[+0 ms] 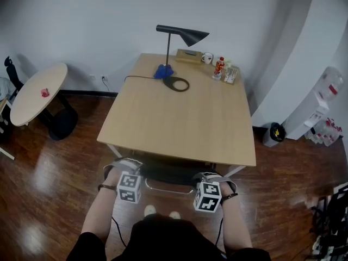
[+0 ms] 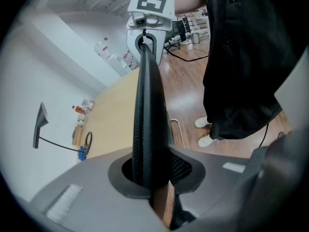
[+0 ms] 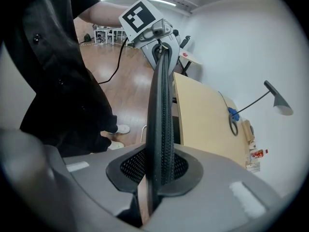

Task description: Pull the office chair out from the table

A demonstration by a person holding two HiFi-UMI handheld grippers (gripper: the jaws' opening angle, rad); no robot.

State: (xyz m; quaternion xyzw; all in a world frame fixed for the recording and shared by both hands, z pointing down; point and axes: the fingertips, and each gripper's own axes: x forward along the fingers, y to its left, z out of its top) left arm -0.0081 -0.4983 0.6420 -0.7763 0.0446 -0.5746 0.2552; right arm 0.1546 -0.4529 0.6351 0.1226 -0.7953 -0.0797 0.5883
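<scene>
black mesh office chair back (image 1: 167, 173) is pinched by the left gripper (image 2: 152, 175) and the right gripper (image 3: 155, 170).

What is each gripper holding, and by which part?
Both hold the office chair by the top edge of its mesh backrest: left gripper toward its left end, right gripper toward its right.

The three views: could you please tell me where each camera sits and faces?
Head view: on the person's head, looking steeply down at the table and chair back; both forearms show.
Left gripper view: on the left gripper, looking along the chair back's edge to the right gripper; the person's torso shows.
Right gripper view: the mirror image, facing the left gripper.
Shared: both gripper views show the lamp on the table.
</scene>
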